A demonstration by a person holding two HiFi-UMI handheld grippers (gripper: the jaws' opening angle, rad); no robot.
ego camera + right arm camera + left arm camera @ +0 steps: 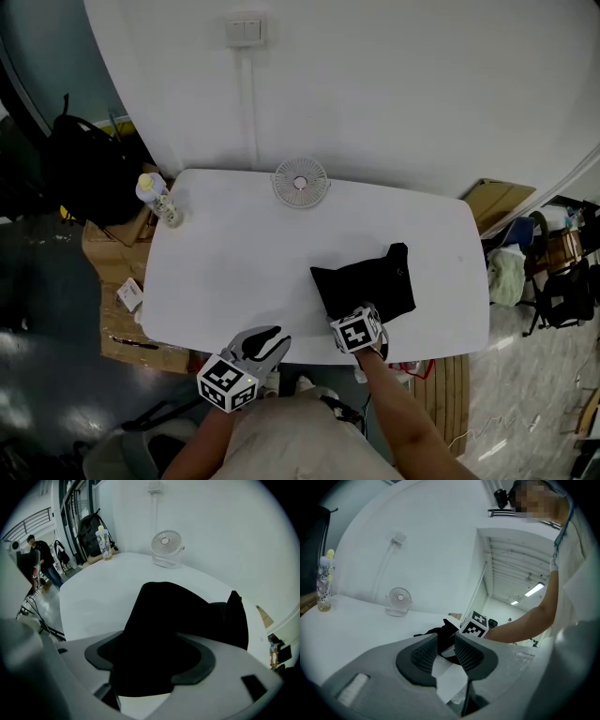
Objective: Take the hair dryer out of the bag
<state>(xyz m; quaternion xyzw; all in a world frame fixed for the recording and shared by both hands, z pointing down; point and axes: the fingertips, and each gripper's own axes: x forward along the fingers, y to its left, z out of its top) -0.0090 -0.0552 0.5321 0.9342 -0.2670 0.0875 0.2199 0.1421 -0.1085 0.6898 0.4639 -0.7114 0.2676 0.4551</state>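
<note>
Step in hand, as judged: getting a first hold on the bag [370, 281] so it can be opened.

- The bag is lying flat, right of centre on the white table [225, 272]. The hair dryer is not showing anywhere, so it is probably inside.
- Left gripper [270, 339], lower left of the head view, is hanging at the near table edge, apart from the bag. It should be coming across to pin one side of the cloth.
- Right gripper [150, 656] is pointing steeply down at the bag's near edge. It is best taking only the top layer, not the bulk within. Which edge is the mouth I cannot tell.

Claws:
- Left: standing at a narrow gap and gripping nothing, with the table showing through.
- Right: spread wide, black cloth filling the space between the jaws, pads not visibly pinching it.
</note>
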